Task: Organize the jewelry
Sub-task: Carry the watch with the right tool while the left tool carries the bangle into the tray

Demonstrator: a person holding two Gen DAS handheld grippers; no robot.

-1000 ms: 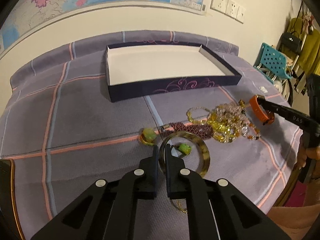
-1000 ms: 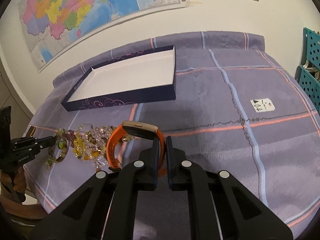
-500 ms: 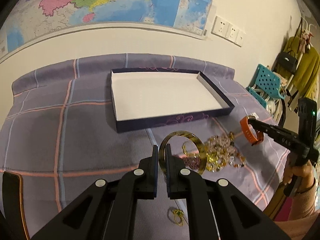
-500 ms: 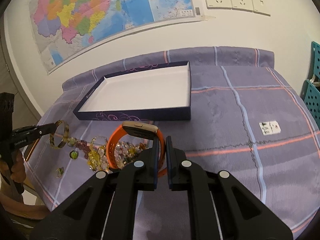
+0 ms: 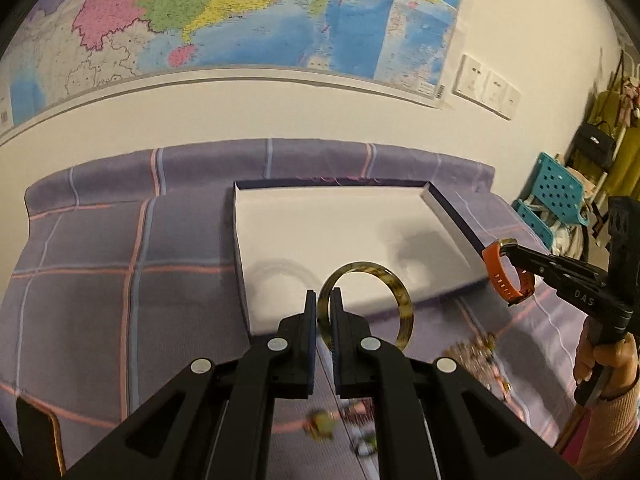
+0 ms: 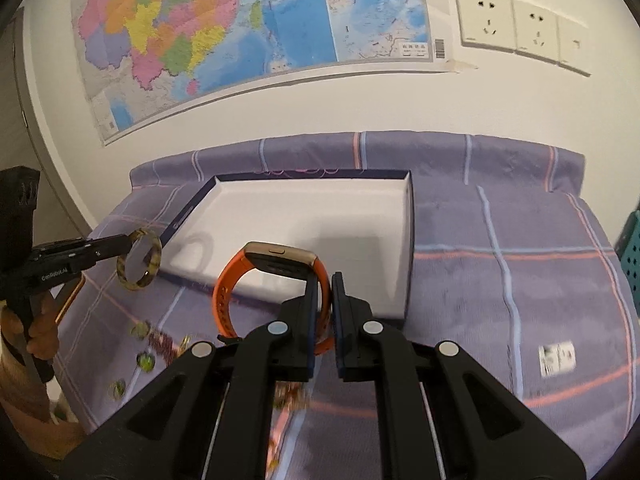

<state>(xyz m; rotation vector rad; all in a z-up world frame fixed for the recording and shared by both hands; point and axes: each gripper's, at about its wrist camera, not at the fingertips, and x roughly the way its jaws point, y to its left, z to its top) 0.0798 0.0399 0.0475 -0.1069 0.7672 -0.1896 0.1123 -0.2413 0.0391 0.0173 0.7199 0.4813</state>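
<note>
Left gripper (image 5: 323,304) clamped on the rim of a mottled amber bangle (image 5: 402,304), jaws nearly together with only the band's thickness between them. Bangle held upright, clear of the cloth, hanging over the near edge of the shallow box (image 5: 340,236); faint ring-shaped shadow cast on the box's white floor just left of it. Same bangle seen from the right wrist view (image 6: 140,260), poised just off the box's near left corner.

Right gripper (image 6: 326,290) pinched shut on the strap of an orange wristband (image 6: 224,300) (a fitness band with a gold-toned face on top), jaws pressing the strap from both sides. Band lifted off the cloth, held over the box's near edge toward its right half. From the left wrist view, wristband (image 5: 508,280) hanging at the box's near right corner, gripped at the tip of the right gripper (image 5: 514,254).

Box lying on the purple checked tablecloth (image 5: 100,280), toward the far edge, dark navy walls, white inside.

Loose jewelry pile (image 5: 476,356) on the cloth near the near right edge, blurred. Small green and yellow pieces (image 6: 144,360) scattered near the near left edge in the right wrist view, also blurred, kinds not clear.

Map (image 6: 240,20) on the wall behind.
</note>
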